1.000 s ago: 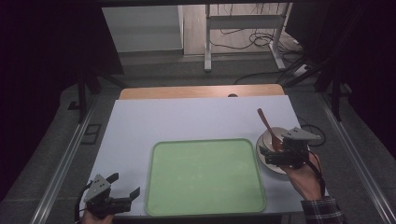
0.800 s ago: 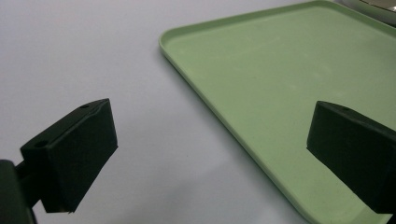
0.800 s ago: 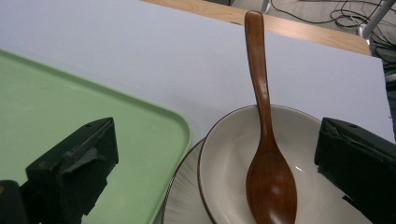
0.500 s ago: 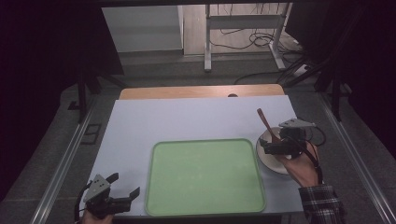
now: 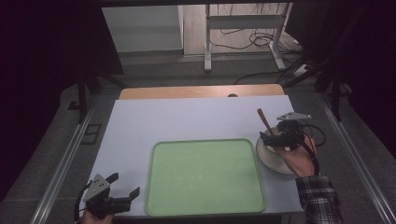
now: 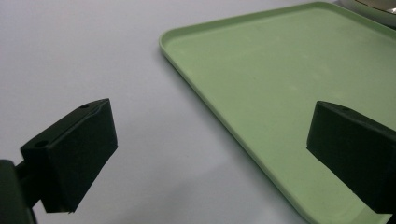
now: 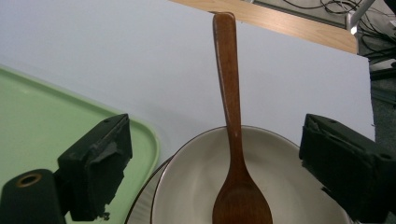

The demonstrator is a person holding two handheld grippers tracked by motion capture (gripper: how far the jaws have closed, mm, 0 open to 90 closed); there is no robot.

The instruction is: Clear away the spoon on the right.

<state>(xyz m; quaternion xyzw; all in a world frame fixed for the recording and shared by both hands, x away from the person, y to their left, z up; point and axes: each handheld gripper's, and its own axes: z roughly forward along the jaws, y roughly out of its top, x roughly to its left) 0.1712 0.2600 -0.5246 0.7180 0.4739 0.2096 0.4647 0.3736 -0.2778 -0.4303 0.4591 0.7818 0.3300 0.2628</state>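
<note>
Right gripper [image 5: 273, 138] shifted over one bowl [image 7: 243, 177] (one spoon [image 7: 233, 135] inside), closing slightly.

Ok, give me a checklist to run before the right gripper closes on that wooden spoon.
1. Right gripper open wide enough: ok; its jaws have just been closing a little, but both fingers stand clear of the wooden spoon.
2. Spoon between the jaws: ok, the handle runs up the middle of the right gripper view.
3. Spoon at rest: ok, its head lies in the white bowl, its handle leaning over the far rim.
4. Bowl seated: ok, on a plate beside the green tray.
5. Tray free for a drop: ok, nothing on it.
6. Left gripper out of the way: ok, open at the table's near left corner.
</note>
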